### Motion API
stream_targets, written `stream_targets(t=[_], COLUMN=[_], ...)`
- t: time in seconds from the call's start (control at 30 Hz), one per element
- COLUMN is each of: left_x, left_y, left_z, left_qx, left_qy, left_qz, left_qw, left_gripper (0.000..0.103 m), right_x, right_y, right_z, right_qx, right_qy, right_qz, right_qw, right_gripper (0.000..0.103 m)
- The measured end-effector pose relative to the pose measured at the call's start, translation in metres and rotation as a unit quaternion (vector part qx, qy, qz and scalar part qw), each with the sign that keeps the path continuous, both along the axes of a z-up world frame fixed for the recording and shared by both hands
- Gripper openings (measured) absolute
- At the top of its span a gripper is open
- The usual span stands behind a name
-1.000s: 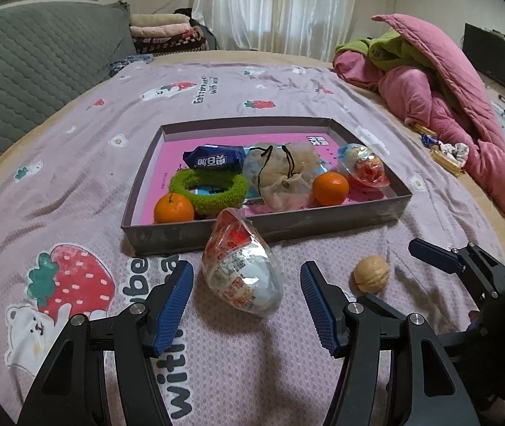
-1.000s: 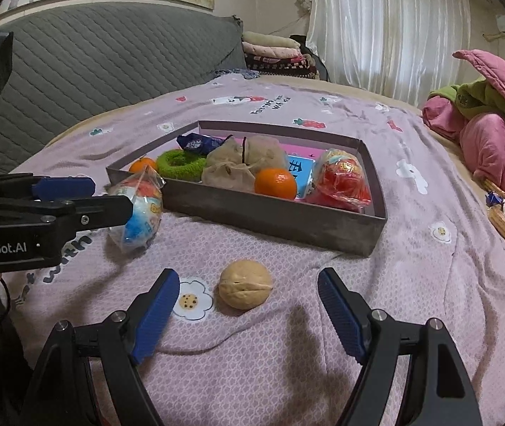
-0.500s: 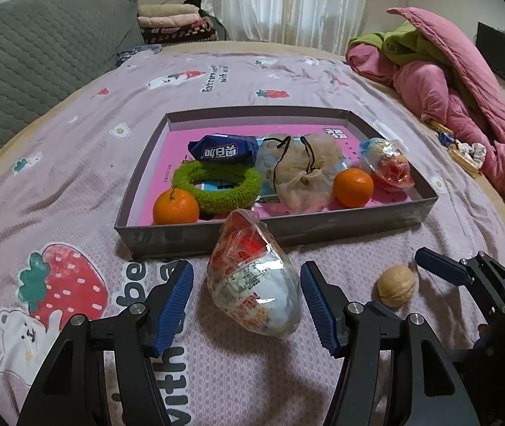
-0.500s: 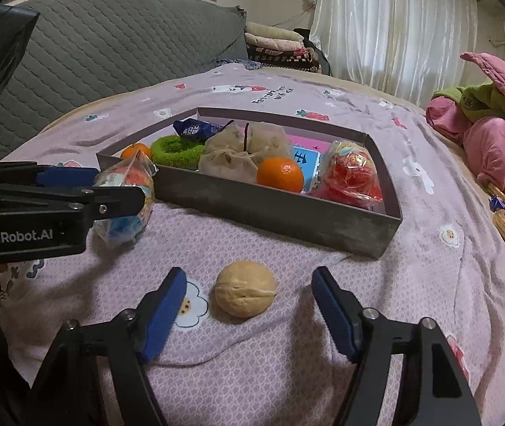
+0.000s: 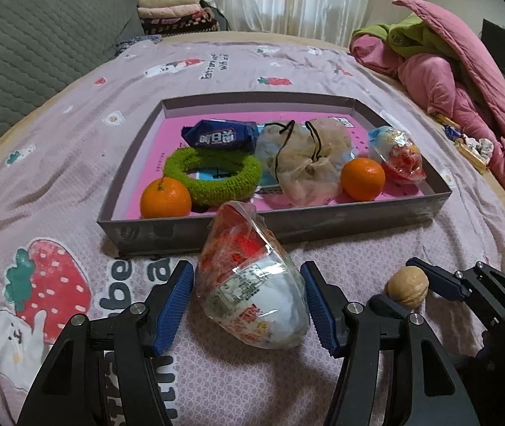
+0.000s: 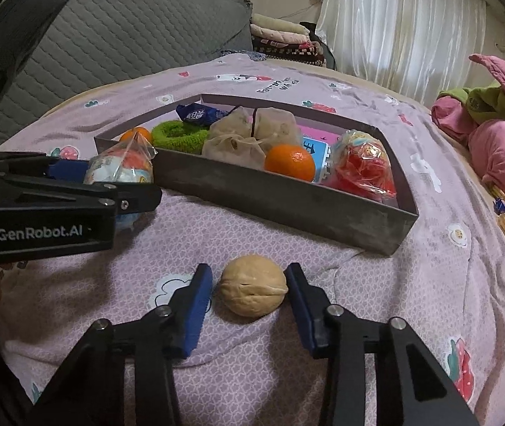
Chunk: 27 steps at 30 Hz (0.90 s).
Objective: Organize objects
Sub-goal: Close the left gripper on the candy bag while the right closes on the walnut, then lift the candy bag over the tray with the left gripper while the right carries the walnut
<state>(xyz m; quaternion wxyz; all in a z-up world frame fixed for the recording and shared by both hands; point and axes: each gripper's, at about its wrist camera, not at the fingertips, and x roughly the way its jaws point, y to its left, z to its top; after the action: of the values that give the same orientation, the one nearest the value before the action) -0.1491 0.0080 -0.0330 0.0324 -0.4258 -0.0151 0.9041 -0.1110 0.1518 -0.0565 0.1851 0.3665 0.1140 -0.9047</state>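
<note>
the right gripper [image 6: 248,293] slants down toward the bedspread [image 6: 412,294] with the walnut [image 6: 253,285] between its blue pads. its jaws have just been closing; the right-hand pad touches the nut's end, a thin gap shows at the left-hand pad, so it is not clamped yet. the walnut lies on the cloth just in front of the grey box [image 6: 287,198].

the left gripper [image 5: 248,305] also points down at a slant, jaws spread wide around the wrapped snack packet [image 5: 252,284]. the right-hand pad sits against the plastic, the left-hand pad stands slightly off it; the packet rests on the bedspread, its twisted top leaning against the box's near wall.

the left wrist view looks down into the box: two oranges [image 5: 165,197], a green fuzzy ring [image 5: 213,174], a blue snack wrapper [image 5: 220,136], a mesh drawstring pouch [image 5: 305,156] and a second wrapped packet [image 5: 398,154], all on a pink floor. it shows the right gripper from the side, at the walnut.

the right wrist view shows the left gripper side-on, with a printed brand on its body, and the snack packet held between its fingers low on the cloth. a heap of pink bedding [image 6: 493,142] lies at the far right.
</note>
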Motion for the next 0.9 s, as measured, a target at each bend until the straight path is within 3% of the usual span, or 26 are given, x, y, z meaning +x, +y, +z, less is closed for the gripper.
stream_targets(t=[0.5, 0.9], left_x=[0.005, 0.025], left_y=[0.003, -0.009], left_z=[0.004, 0.03], left_qx=[0.004, 0.015], left_qy=[0.02, 0.049], left_qz=[-0.02, -0.021], left_qw=[0.9996, 0.9985], left_gripper=[0.058, 0.058], right_x=[0.002, 0.016], right_y=[0.005, 0.015], right_z=[0.005, 0.038], right_qx=[-0.015, -0.062], right_qy=[0.012, 0.065], right_qz=[0.0, 0.004], right_qw=[1.0, 0.996], right_gripper=[0.036, 0.036])
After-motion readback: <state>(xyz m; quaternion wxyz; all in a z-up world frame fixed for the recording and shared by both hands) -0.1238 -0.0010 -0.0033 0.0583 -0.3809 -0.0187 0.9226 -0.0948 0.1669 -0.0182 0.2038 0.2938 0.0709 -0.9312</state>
